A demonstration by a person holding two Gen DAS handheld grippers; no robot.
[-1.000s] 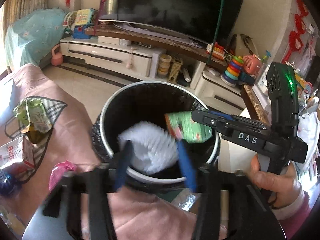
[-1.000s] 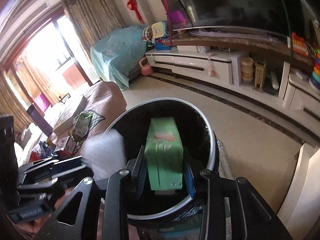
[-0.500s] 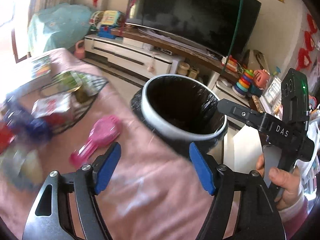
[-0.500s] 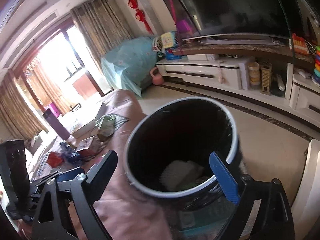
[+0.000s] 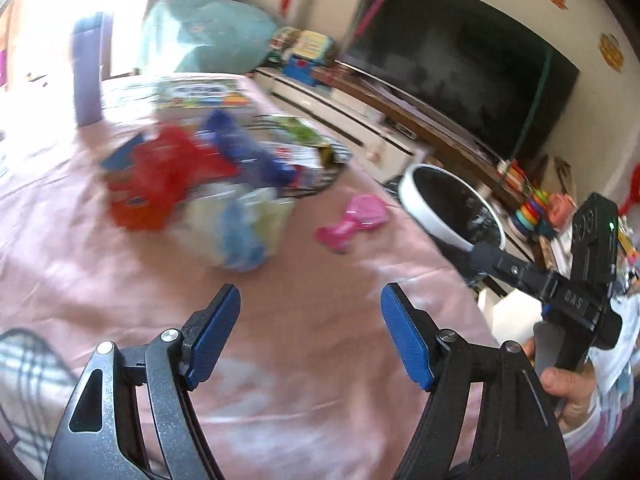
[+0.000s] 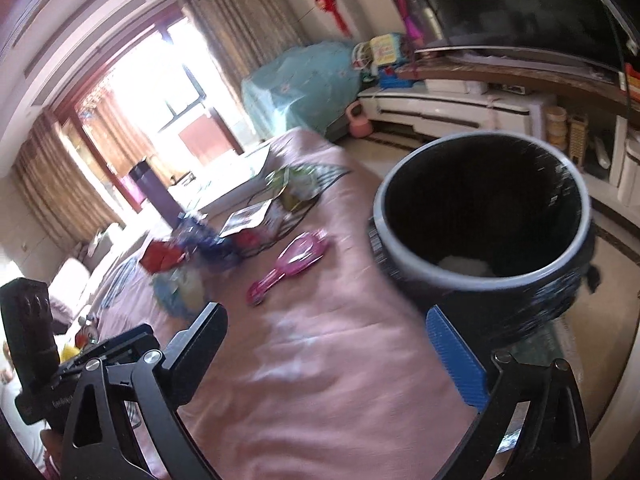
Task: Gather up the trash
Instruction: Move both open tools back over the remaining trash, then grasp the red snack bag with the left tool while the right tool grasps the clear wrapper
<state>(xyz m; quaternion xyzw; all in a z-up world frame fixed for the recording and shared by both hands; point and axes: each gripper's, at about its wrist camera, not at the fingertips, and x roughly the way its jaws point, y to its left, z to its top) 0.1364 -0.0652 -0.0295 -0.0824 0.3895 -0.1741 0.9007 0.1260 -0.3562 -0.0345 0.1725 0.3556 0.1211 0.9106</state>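
Observation:
My left gripper [image 5: 310, 322] is open and empty above the pink tablecloth [image 5: 120, 280]. Ahead of it lies a blurred heap of trash: a red wrapper [image 5: 156, 180], a blue wrapper [image 5: 248, 152] and a pale crumpled bag [image 5: 236, 232]. The black bin [image 5: 452, 204] with a white rim stands at the table's right edge. My right gripper [image 6: 328, 328] is open and empty beside the bin [image 6: 480, 216], which holds white trash [image 6: 464, 266] at the bottom. The same heap shows in the right wrist view [image 6: 180, 264].
A pink toy brush [image 5: 352, 220] lies on the cloth between heap and bin, also in the right wrist view [image 6: 288, 268]. A wire basket [image 6: 288, 200] holds packets. A purple bottle [image 5: 90, 68] and books stand at the far edge. A TV cabinet [image 6: 480, 108] lines the wall.
Both grippers let their trash go into the bin and opened. Both have swung left, away from the bin, and now face the table's heap.

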